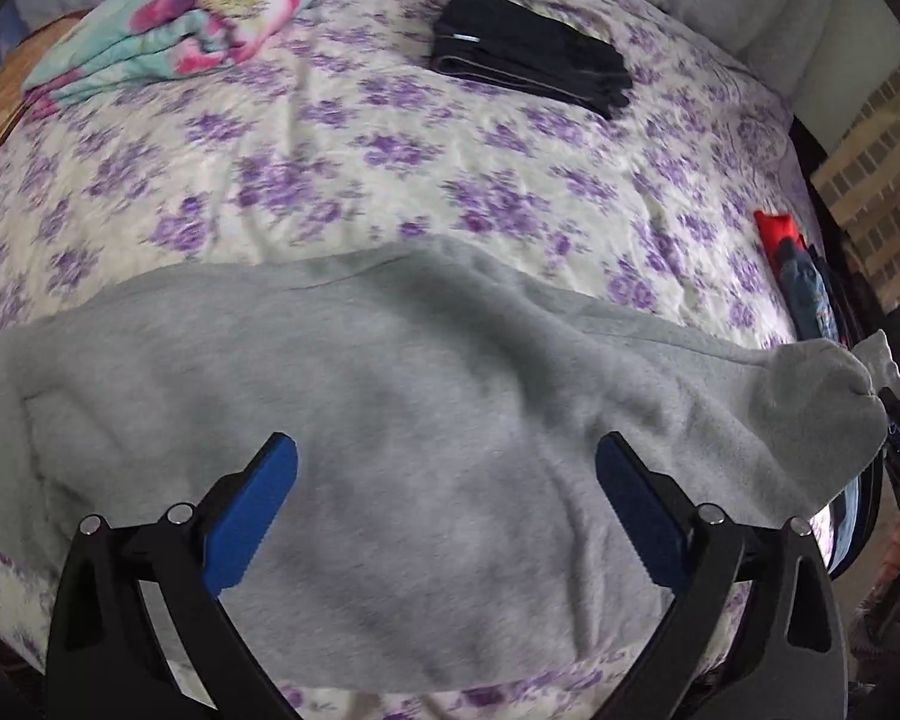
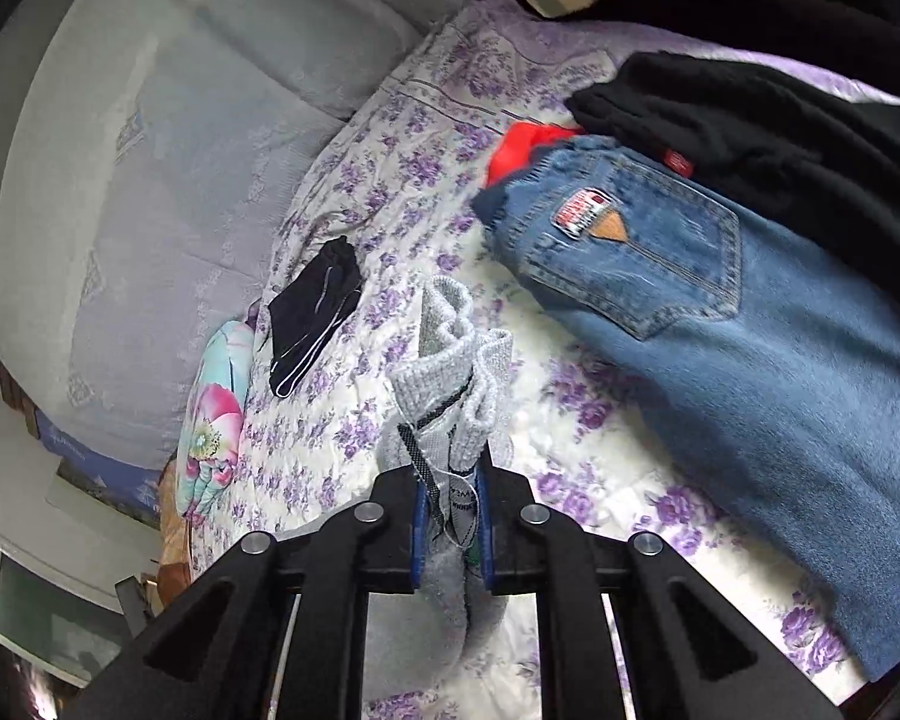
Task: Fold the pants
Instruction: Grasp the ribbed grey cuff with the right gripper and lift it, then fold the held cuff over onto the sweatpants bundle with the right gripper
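While the right tongs (image 2: 450, 516) were clamped on the grey pants (image 1: 390, 396), the left tongs (image 1: 444, 510) stood apart above them; next, probably, grasping the other corner.

Left claw (image 1: 447, 501) wide open above grey pants (image 1: 390, 372), pants spread on a bed (image 1: 330, 150) with purple flowers, folded black clothes (image 1: 528, 51) far back, bright flowery blanket (image 1: 198, 18) beside.

The soft grey fleece sweatpants (image 1: 402, 384) lie spread across the purple-flowered bedspread (image 1: 306, 180), folded lengthwise and lightly rumpled. Their ribbed waistband end (image 2: 450, 384) is bunched and lifted off the bed, with a fabric label hanging from it.
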Demonstrator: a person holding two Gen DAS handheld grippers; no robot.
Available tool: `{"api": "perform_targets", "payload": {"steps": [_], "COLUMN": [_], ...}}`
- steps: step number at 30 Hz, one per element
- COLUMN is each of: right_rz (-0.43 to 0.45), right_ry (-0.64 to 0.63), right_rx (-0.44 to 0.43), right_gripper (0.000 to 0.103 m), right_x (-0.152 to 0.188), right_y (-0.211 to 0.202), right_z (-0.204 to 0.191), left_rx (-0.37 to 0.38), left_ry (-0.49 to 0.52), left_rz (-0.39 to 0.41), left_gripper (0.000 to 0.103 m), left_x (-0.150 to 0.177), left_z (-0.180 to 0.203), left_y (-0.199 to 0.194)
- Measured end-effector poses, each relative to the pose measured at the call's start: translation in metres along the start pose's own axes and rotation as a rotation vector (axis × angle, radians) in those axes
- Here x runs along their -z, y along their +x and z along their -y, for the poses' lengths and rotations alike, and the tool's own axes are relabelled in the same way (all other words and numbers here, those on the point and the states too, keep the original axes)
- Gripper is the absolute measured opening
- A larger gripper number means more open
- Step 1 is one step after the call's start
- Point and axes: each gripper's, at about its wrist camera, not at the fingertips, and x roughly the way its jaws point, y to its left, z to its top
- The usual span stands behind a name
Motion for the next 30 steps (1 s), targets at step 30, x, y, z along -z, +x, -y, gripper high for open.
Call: {"api": "perform_targets", "payload": {"steps": [30], "right_rz": [-0.409], "right_ry": [-1.115], "right_rx": [-0.057], "right_gripper": [0.013], "right_x": [0.213], "right_y": [0.129], "right_z": [-0.222], "left_rx": [0.045], "left_ry": [-0.397], "left_rz": [-0.055], "left_gripper": [0.098], "left_x": [0.089], "left_z": [-0.174], "left_y": [-0.049]}}
